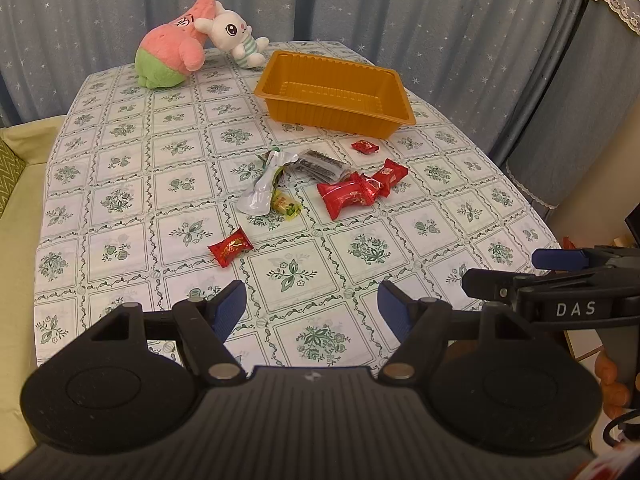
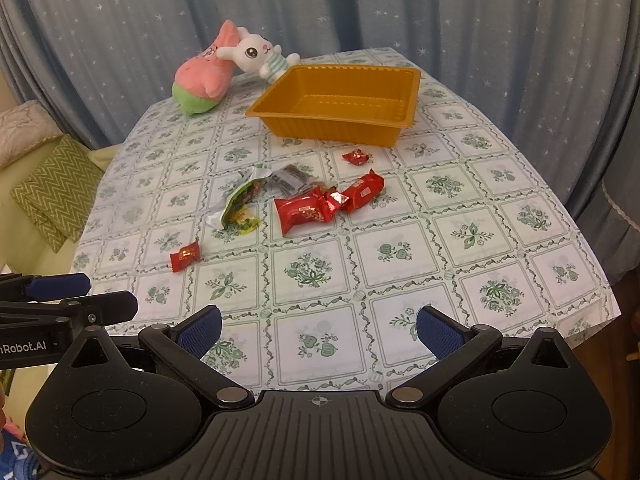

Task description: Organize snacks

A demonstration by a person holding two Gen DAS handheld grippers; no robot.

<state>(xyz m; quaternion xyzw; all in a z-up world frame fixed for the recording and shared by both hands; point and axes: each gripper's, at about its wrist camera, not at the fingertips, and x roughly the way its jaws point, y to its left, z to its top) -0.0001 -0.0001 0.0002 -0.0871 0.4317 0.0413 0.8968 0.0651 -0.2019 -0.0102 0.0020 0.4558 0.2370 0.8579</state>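
Both tongs are hovering wide open and empty before the snacks, which are waiting near the tray.

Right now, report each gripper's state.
Left gripper: open, holding nothing.
Right gripper: open, holding nothing.

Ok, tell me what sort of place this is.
Most likely a room in a home. A table with a floral tablecloth stands before star-patterned curtains, two plush toys sit at its far end (a pink one, a white bunny), and a cushioned sofa is beside it.
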